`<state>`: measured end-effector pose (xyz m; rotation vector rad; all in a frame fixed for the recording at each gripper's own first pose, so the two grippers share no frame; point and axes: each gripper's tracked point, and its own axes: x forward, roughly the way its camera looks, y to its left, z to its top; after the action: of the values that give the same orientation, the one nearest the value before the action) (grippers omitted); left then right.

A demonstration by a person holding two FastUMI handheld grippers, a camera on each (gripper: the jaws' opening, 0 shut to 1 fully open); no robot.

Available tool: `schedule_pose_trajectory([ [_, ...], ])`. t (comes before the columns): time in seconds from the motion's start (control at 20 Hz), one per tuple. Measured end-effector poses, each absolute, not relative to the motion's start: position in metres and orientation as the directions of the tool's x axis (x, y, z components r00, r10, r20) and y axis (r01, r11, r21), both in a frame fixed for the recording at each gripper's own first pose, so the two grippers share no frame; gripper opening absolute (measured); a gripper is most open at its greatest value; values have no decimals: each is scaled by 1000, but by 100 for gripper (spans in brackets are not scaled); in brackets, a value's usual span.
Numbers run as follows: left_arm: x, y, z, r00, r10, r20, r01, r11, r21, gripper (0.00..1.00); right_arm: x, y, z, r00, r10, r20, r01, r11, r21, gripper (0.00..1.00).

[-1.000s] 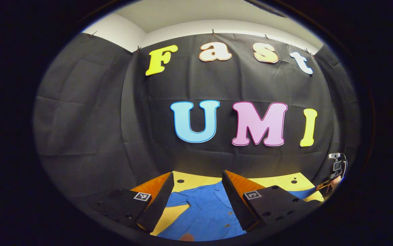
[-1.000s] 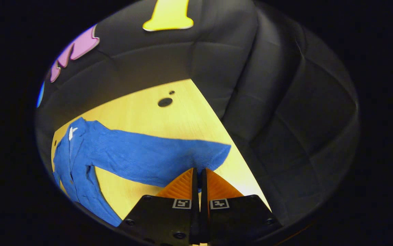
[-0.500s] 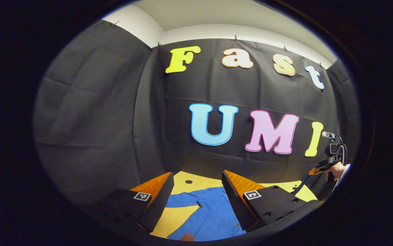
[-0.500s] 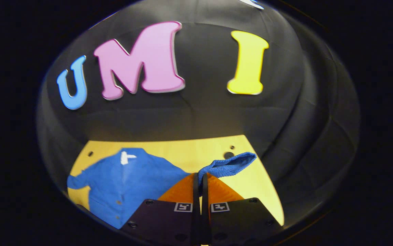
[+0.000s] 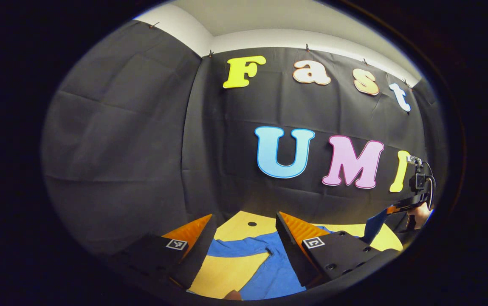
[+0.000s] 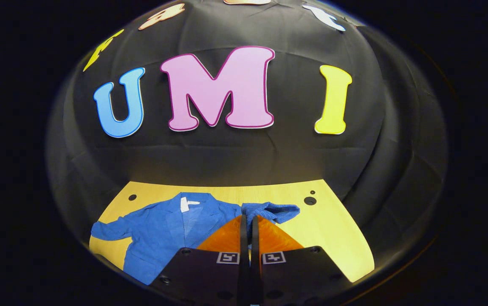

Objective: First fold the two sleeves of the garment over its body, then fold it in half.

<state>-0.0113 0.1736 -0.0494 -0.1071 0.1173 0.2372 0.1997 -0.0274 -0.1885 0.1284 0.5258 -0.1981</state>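
Right tool (image 6: 248,221) clenched on the blue garment's (image 6: 163,229) sleeve (image 6: 275,210), lifted off the yellow tabletop (image 6: 333,238); body lies flat. Left tool (image 5: 244,238) released, jaws wide, above the other sleeve (image 5: 235,247).

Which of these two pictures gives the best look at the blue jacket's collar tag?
The right gripper view: the white tag sits in plain sight at the collar of the blue jacket, spread on the yellow table. The left gripper view catches one sleeve and part of the jacket's body between that gripper's fingers.
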Motion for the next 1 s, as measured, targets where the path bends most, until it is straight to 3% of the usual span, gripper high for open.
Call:
schedule_pose_trajectory([
  [0.25, 18, 169, -41, 989, 116, -90, -124, 988, -87, 81, 169, 6, -174, 861, -188, -472, 248, 966, 67, 4],
  [0.6, 40, 176, -39, 998, 23, -66, -29, 996, -81, 81, 143, 104, -200, 870, -103, -483, 197, 969, 150, 4],
  [0.7, 42, 184, -47, 996, 27, -83, -33, 997, -68, 81, 159, 106, -192, 895, -110, -432, 189, 971, 145, 4],
  [1.0, 50, 190, -66, 987, 33, -159, -47, 995, -86, 81, 220, 72, -204, 863, -145, -484, 285, 931, 229, 4],
])
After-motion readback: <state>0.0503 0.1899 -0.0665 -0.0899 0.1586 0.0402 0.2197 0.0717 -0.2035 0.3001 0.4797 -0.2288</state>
